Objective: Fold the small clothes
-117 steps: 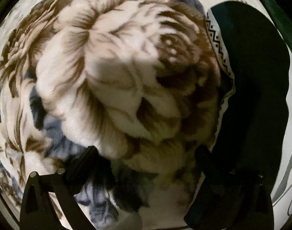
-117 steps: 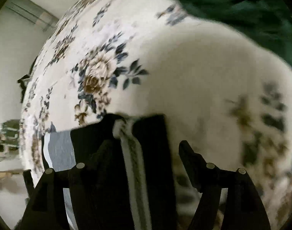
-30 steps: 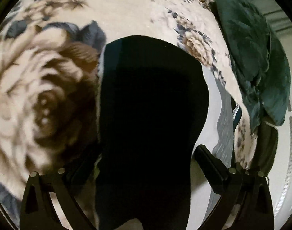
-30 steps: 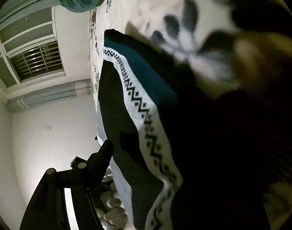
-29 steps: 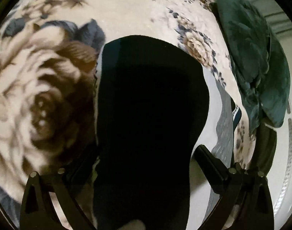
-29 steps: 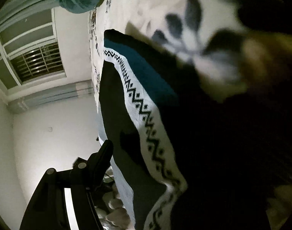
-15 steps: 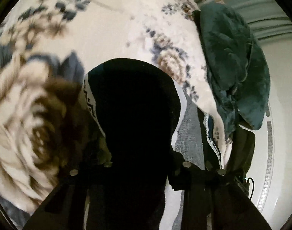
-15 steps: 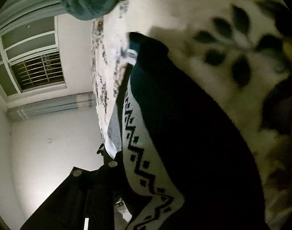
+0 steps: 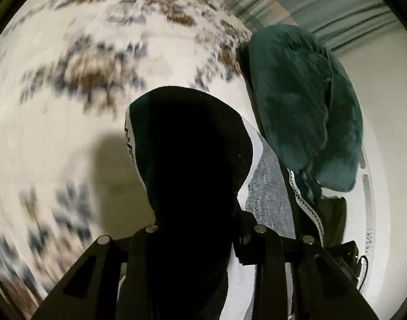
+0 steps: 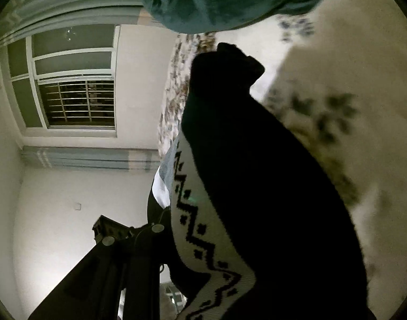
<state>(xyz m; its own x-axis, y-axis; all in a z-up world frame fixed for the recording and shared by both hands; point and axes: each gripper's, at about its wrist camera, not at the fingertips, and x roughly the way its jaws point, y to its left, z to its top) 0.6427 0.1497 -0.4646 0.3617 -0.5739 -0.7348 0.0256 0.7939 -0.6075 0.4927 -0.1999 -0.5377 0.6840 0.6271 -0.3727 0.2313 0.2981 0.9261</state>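
Left gripper [image 9: 203, 237] fingers, spread a second ago, now pinch dark garment [image 9: 190, 165], lifted off floral blanket [image 9: 43, 138]. Right gripper [image 10: 203, 240]: one finger visible, pressed against garment's zigzag band [image 10: 192, 213]; closure indeterminate. Teal cloth [image 9: 304, 106] at far right; blanket blurred. Window [image 10: 72, 90] at left.

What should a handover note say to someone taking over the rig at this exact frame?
Left gripper: shut on the dark garment, holding it above the floral blanket.
Right gripper: one finger visible, the cloth hides the rest; grip unclear.
Teal blanket pile sits at the bed's far edge.
Done: garment picked up. Left: lay it flat and fold; no fold is visible yet.
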